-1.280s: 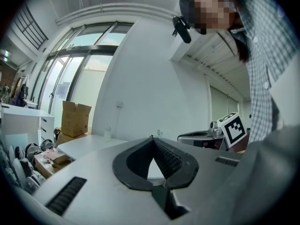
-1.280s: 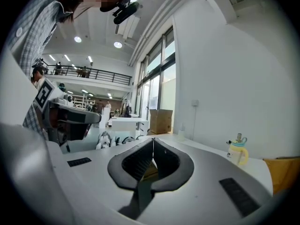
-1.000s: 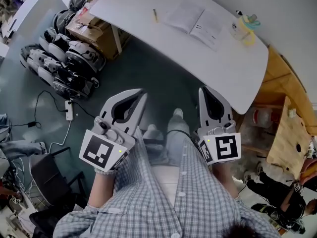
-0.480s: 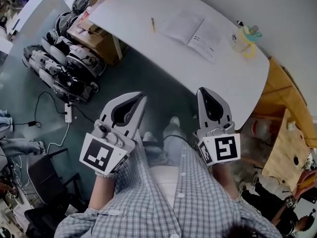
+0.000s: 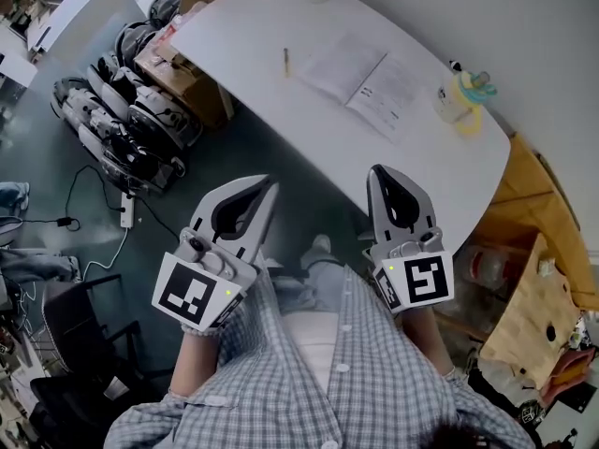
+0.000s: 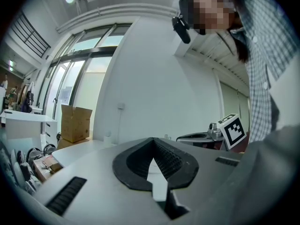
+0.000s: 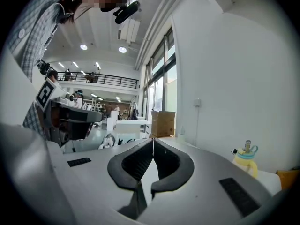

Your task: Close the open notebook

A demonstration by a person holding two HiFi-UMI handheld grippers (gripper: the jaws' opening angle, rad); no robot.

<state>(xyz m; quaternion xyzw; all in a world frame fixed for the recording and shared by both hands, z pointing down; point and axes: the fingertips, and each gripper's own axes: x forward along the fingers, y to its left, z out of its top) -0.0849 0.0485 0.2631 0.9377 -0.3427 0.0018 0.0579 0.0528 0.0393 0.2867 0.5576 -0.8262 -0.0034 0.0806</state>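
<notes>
Lying open on the white tabletop (image 5: 440,157), the notebook (image 5: 363,80) sits between a pen (image 5: 286,61) and a yellow cup (image 5: 463,96). Short of the tabletop's near edge, the left tool (image 5: 270,185) and right tool (image 5: 378,172) hang closed on nothing, well apart from the notebook.

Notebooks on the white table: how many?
1. An open white paper notebook lies flat on the white table, between a thin pencil and a yellow lidded bottle. The table's far edge is cropped, so more may be hidden.
</notes>
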